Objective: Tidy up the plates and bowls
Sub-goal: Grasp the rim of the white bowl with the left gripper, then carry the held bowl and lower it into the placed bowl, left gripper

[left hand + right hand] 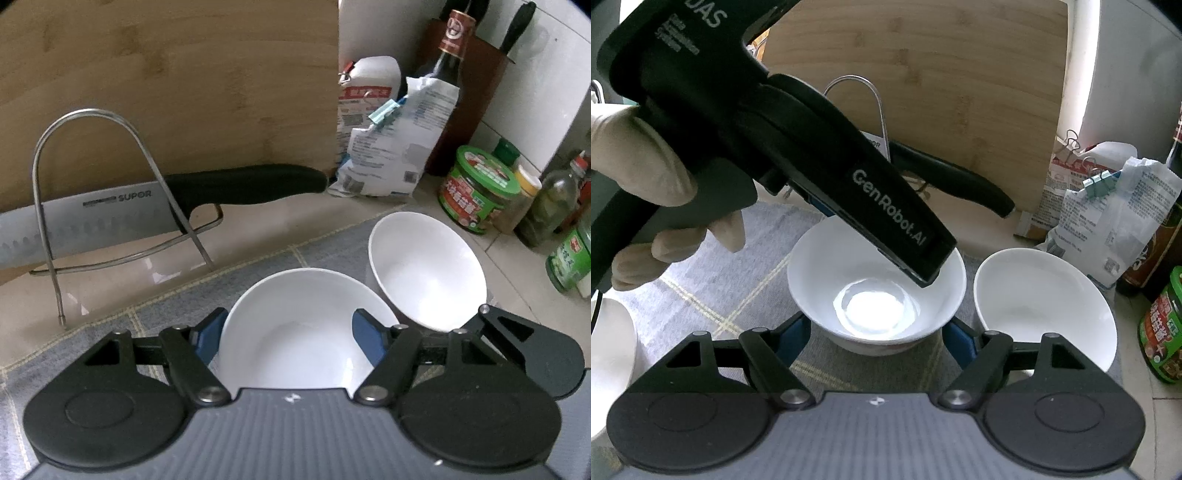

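Where left tongs (291,339) grip, bowl (295,332) rim hides.

The left claw (291,338) grips the near bowl (299,332) by its rim; a second bowl (424,269) sits just beside it, on a grey mat (184,306).

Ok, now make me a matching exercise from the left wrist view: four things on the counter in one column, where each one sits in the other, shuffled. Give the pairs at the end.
Things
1. knife
2. binder clip
3. green-lidded jar
4. near bowl

Places
A. clipped on the white bag
B. between the pads of the left gripper
C. lying through the wire rack
D. right of the far bowl, off the grey mat

Pairs: 1-C, 2-A, 3-D, 4-B
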`<state>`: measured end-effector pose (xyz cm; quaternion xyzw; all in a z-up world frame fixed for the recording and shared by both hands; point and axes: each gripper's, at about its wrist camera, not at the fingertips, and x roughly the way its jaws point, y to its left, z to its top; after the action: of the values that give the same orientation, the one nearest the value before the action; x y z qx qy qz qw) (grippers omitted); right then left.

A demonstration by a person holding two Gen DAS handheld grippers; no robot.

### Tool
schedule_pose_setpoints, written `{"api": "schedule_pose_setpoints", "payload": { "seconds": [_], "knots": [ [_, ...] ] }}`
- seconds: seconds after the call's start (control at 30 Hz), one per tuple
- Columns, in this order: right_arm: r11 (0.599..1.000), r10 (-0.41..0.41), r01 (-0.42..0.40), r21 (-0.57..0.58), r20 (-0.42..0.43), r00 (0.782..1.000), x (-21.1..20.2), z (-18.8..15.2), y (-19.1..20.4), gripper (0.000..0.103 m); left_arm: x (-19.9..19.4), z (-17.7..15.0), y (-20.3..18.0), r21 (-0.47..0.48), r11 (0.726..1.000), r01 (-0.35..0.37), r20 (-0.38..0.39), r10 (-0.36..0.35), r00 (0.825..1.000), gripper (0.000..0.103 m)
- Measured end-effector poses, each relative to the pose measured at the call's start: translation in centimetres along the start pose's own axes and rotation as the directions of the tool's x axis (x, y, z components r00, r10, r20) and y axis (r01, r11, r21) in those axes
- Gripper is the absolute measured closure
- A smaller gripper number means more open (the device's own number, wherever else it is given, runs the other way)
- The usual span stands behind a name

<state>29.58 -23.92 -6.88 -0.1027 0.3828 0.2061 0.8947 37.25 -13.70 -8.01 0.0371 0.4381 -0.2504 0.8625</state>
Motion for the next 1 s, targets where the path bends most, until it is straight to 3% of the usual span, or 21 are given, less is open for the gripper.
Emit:
{"api": "schedule_pose_setpoints", "payload": {
  "seconds": [0.53, 1.0],
  "knots": [
    [0.998, 0.017, -0.017, -0.056, 0.008, 1.000, -3.0, 0.8, 1.3, 0.021, -3.4, -1.2, -0.7, 0.012, 1.000, -0.010, 0.036, 0.010, 0.999, 0.031],
    [0.989, 0.080, -0.076, -0.130, 0.020, 0.997, -6.1, 1.2, 4.0, 0.021, -8.2, -3.4, -1.3, -0.026, 0.998, -0.065, 0.069, 0.067, 0.995, 0.031]
  ]
}}
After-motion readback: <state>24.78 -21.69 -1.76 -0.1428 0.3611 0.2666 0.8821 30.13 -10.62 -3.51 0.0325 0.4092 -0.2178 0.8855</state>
